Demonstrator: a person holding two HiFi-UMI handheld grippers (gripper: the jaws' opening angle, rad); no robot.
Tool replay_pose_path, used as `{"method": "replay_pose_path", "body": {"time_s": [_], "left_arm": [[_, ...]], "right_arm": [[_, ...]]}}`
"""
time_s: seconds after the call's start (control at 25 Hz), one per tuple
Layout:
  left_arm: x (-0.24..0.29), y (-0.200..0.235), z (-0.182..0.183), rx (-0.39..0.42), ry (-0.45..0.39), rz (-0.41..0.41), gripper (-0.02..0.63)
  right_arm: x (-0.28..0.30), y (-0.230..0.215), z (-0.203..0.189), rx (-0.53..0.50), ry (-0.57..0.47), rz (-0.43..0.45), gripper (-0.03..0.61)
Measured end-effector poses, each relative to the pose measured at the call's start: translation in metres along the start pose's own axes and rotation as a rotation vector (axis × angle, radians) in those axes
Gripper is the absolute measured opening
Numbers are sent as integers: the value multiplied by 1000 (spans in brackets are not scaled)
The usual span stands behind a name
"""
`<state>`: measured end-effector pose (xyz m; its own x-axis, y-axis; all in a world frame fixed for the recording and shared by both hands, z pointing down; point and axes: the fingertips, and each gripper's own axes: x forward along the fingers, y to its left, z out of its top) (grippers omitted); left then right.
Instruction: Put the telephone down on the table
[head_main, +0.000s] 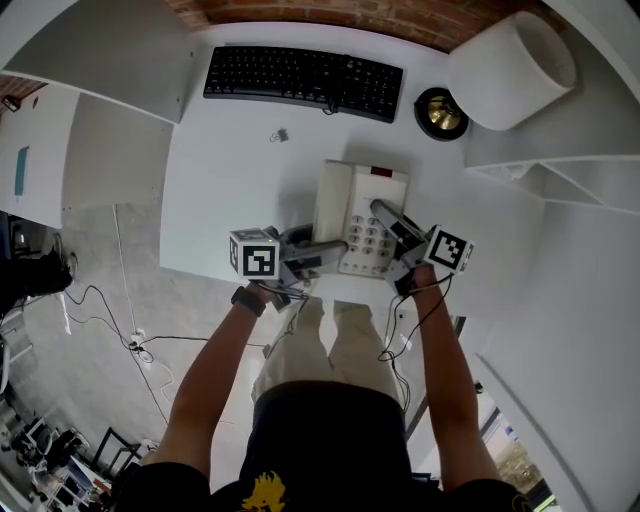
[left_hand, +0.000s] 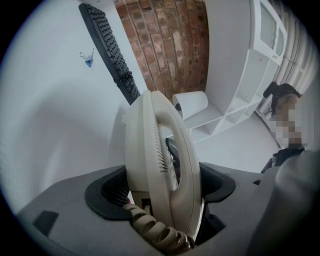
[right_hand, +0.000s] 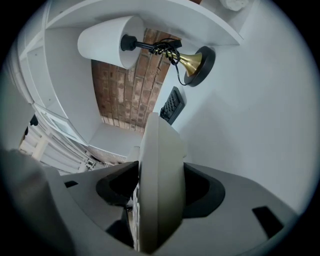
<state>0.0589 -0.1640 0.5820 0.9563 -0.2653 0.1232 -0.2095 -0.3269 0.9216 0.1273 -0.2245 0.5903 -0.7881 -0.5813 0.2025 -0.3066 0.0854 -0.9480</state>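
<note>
A cream push-button telephone (head_main: 347, 205) is seen gripped from both sides over the near part of a white table (head_main: 225, 185), with its handset seated in the cradle and its keypad turned towards the person. The left gripper (head_main: 325, 248), carried in the person's left hand, is clenched on the handset side of the telephone (left_hand: 160, 165); in the left gripper view (left_hand: 160, 192) both dark pads are pressed against the cream body, and a coiled cream cord (left_hand: 156, 229) is bunched just below them. The right gripper (head_main: 392, 232) is clamped on the opposite, keypad side, one grey jaw being laid across the top of the casing; in the right gripper view (right_hand: 160, 195) the telephone's edge (right_hand: 159, 165) is squeezed between jaws set wide apart. Whether the telephone's underside is touching the tabletop cannot be told from any view. Beyond the telephone, a black computer keyboard (head_main: 305, 80) is laid along the far edge of the table before a red brick wall (head_main: 390, 15). A small binder clip (head_main: 279, 135) is left between keyboard and telephone. To the right, a brass-based desk lamp (head_main: 441, 113) with a white cylindrical shade (head_main: 512, 68) is stood near the table's corner.
</note>
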Motion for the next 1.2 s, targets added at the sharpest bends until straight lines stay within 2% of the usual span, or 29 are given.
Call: {"method": "replay_pose_path", "body": {"time_s": [0.16,0.32,0.48,0.6,0.72,0.96,1.2], "left_arm": [[-3,9,-6,-15,-6,4,411],[-2,14,-13,-41,7,7,411],[-2,17,-14,-70,26,20,411],[-1,18,-13,-82,31,25,411],[0,19,-16,-108,52,35,411],[0,20,-20,-128,69,37,411],[0,21,-21,-136,67,33,408]], "right_arm": [[5,-5,-5,0,11,2,247],[1,-22,-12,29,22,-56,249],[6,-19,-12,31,16,-13,252],[2,-26,-12,41,22,-50,252],[5,-22,-11,16,35,-35,252],[1,-32,-14,26,41,-112,255],[0,-34,-14,26,41,-121,259]]}}
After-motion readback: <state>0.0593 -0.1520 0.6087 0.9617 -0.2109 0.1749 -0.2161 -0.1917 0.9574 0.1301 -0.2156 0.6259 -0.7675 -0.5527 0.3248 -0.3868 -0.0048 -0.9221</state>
